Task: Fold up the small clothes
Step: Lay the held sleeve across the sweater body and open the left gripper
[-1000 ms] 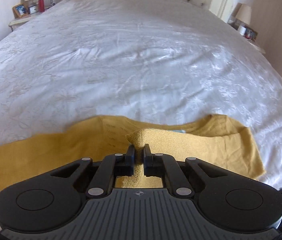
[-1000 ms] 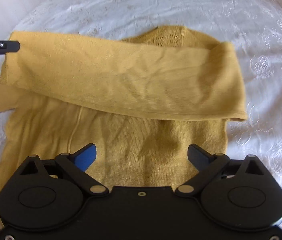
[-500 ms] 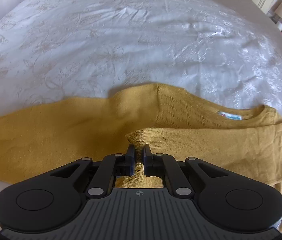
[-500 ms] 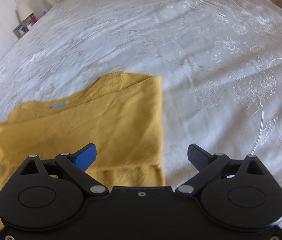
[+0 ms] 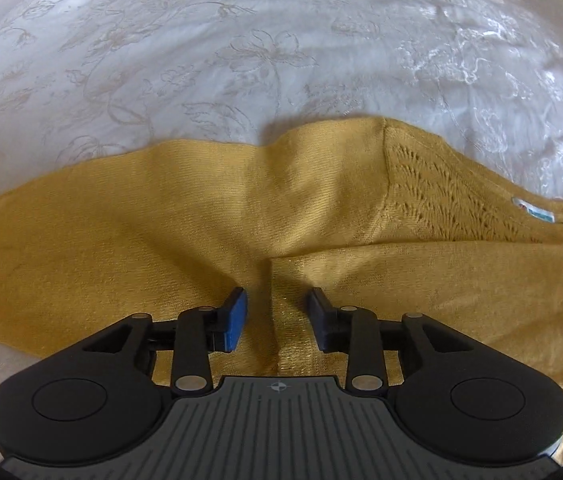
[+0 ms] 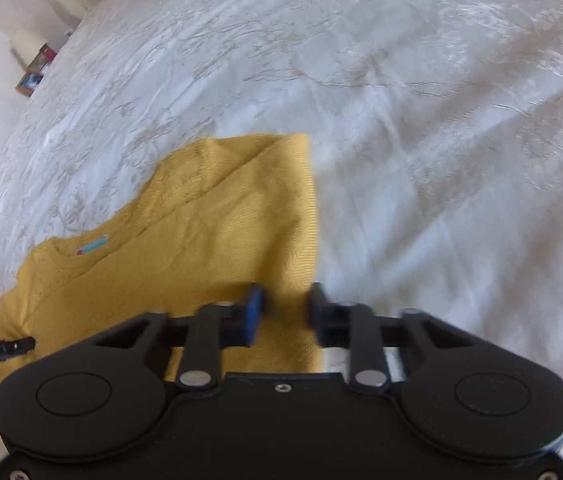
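A yellow knit sweater (image 5: 301, 208) lies flat on the white bedspread (image 5: 241, 40), its label (image 5: 533, 212) at the neckline. One sleeve (image 5: 441, 272) is folded across the body. My left gripper (image 5: 276, 300) hovers low over the sleeve's cuff; its jaws are opening and the cuff lies loose between them. In the right wrist view the sweater (image 6: 201, 240) fills the lower left. My right gripper (image 6: 285, 300) sits at its folded right edge, blurred, its jaws closing to a narrow gap with that edge between them. The left gripper's black tip (image 6: 9, 348) shows at the far left.
The patterned white bedspread (image 6: 441, 120) stretches far beyond and to the right of the sweater. A nightstand with a lamp (image 6: 27, 42) and a picture frame (image 6: 29, 82) stands past the bed's far left corner.
My left gripper came down and its jaws parted, leaving the sleeve cuff on the sweater. My right gripper swung right to the folded edge and its jaws came in from wide apart.
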Demonstrator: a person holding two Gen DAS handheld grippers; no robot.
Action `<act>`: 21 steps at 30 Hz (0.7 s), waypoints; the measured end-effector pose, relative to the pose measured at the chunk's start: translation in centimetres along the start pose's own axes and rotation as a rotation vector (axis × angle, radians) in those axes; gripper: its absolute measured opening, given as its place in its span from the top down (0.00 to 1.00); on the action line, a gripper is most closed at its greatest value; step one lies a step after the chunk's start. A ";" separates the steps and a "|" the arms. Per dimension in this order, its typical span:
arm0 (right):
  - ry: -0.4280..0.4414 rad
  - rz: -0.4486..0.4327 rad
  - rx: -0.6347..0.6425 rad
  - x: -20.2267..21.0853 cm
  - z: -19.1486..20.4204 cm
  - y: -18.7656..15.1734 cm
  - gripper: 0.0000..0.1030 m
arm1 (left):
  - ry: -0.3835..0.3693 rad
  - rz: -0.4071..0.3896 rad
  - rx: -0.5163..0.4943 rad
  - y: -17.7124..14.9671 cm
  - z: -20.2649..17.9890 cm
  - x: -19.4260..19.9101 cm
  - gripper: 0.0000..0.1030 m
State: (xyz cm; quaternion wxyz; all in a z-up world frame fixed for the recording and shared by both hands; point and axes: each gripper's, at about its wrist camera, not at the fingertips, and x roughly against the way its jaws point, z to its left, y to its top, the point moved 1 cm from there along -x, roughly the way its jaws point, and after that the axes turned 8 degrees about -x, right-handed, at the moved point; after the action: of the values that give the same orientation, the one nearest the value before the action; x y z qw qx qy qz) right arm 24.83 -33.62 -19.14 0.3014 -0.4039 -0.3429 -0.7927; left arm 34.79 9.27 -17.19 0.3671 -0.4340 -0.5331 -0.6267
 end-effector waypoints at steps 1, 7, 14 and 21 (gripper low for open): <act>-0.018 0.003 0.049 0.1 0.7 -0.1 0.88 | 0.011 -0.001 0.000 -0.1 0.1 0.3 0.68; -0.194 -0.032 0.160 -0.4 1.0 0.1 0.91 | 0.033 -0.005 -0.017 -1.0 0.4 1.5 0.68; -0.142 -0.108 0.108 2.1 1.1 -0.1 0.41 | -0.002 -0.022 -0.088 -3.0 -1.6 3.5 0.68; -0.110 -0.049 0.135 3.6 1.8 -4.1 0.26 | -0.039 0.032 -0.151 -7.2 -3.8 3.4 0.65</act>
State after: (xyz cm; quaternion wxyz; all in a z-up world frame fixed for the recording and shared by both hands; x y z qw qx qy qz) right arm 20.72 -30.56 -16.56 0.2889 -0.4173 -0.4213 -0.7516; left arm 26.34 6.69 -16.74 0.3327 -0.4810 -0.4846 -0.6505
